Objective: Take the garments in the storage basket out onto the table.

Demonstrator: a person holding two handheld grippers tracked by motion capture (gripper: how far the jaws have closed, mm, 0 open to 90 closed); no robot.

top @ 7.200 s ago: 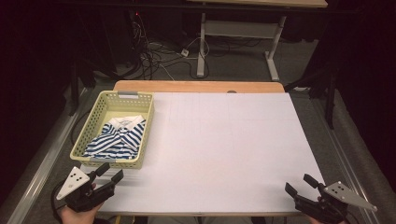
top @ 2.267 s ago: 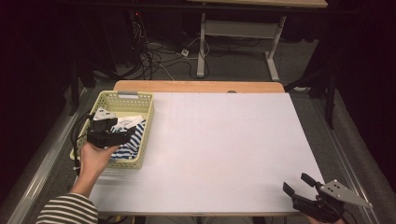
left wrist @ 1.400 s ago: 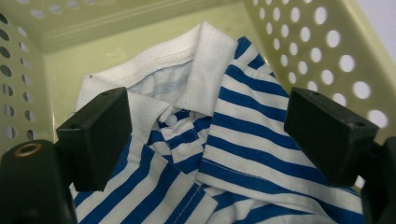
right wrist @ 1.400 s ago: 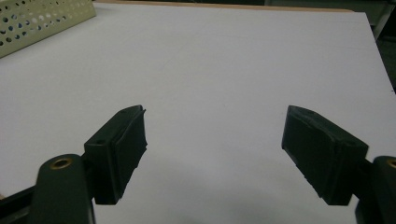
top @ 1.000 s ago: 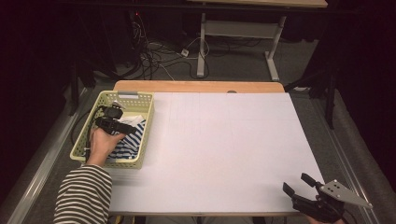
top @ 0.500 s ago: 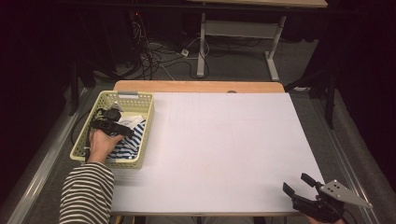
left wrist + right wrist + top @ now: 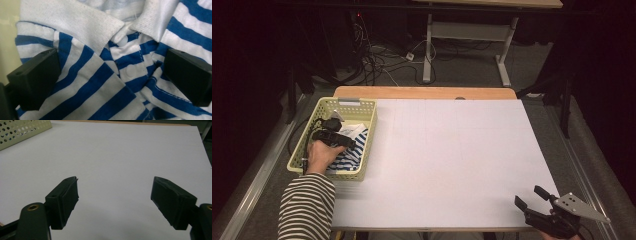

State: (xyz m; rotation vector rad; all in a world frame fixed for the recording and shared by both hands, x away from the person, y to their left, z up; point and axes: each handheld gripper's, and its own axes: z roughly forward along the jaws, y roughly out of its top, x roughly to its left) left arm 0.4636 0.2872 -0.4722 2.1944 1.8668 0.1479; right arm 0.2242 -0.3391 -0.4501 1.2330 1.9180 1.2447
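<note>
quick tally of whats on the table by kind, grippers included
baskets: 1, the pale green basket
shirts: 1, the blue and white striped shirt lying in the basket
grippers: 2, the left gripper down in the basket with jaws open either side of the shirt's collar, and the right gripper open over the white table
total: 4

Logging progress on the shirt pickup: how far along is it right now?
Done: the left tongs are down in the basket, jaws open either side of the striped shirt, by its collar and buttons. In hand: the grasp itself, not yet closed. Left: closing, lifting the shirt out, probably onto the white table. The right tongs sit open at the table's near right corner.
</note>
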